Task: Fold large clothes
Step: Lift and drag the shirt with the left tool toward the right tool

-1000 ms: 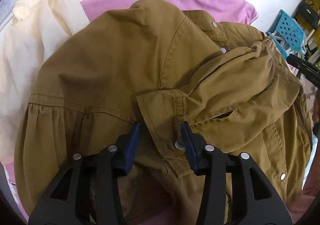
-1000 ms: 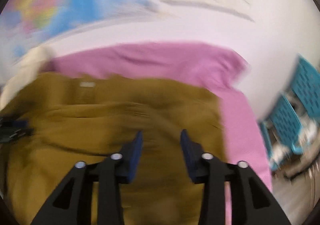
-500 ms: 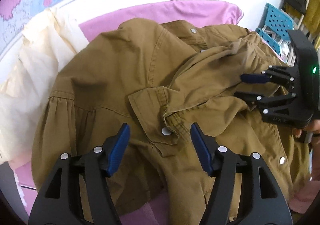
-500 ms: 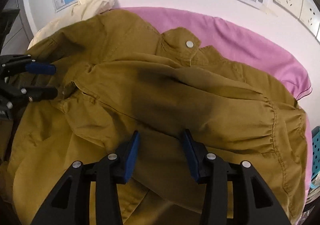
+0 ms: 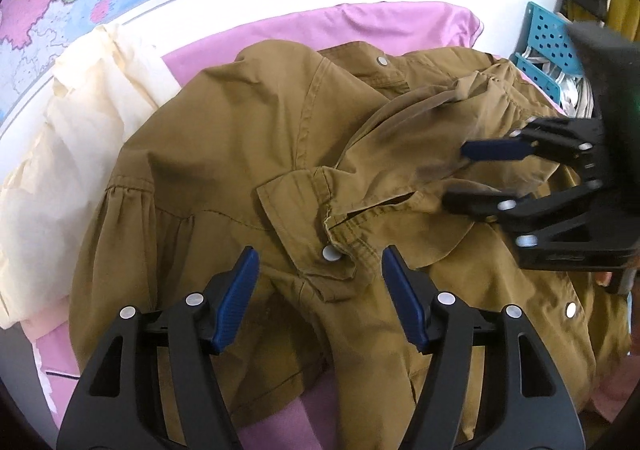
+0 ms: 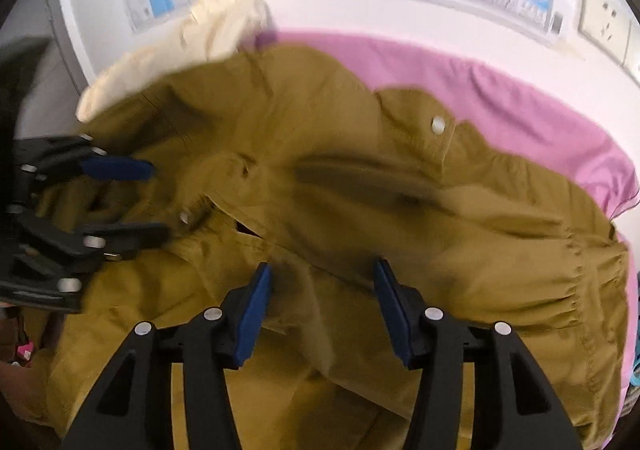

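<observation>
Hovering over the mustard jacket, the left claw stands agape with the snap cuff just ahead between its pads, unpinched. To its right the right claw has just been widening, nothing clamped, the sleeve crossing ahead of it. Likely both let go so the sleeve rests folded across the jacket, spread on the pink sheet.

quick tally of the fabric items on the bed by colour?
Brown: 1, the jacket
Cream: 1, the garment beside the jacket
Pink: 1, the sheet under both
Total: 3
</observation>
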### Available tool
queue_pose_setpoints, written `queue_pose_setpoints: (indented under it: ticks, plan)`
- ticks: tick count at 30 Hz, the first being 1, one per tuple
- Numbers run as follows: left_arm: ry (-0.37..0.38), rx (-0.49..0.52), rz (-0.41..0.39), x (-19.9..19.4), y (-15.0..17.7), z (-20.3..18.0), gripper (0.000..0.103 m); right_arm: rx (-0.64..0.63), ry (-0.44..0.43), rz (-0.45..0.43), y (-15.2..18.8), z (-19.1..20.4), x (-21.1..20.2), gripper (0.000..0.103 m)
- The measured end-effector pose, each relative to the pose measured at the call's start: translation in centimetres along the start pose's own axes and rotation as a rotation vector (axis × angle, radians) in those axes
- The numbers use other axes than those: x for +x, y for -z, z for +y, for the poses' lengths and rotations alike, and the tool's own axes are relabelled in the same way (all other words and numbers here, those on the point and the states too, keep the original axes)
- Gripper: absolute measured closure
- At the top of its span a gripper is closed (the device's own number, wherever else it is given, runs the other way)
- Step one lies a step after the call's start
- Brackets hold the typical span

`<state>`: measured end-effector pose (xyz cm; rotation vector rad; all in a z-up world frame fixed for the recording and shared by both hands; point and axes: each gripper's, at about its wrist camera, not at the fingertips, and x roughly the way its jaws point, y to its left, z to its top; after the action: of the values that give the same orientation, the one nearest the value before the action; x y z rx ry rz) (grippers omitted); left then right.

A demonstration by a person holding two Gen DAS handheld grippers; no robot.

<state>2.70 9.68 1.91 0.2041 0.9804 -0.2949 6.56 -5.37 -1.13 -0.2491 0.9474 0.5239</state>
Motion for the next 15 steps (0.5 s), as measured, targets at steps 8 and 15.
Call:
queue_pose_setpoints:
  ticks: [8, 15]
  plan:
    - [0.056, -0.055, -0.07, -4.8, 2.7, 3.0, 0.033, 0.022, 0.032, 0.049, -0.1, 0.6, 1.4, 0.049]
    - [0.017, -0.081, -0.135, -10.1, 7.3, 6.7, 0.029, -0.04, -0.128, -0.048, 0.3, 4.8, -4.6, 0.042]
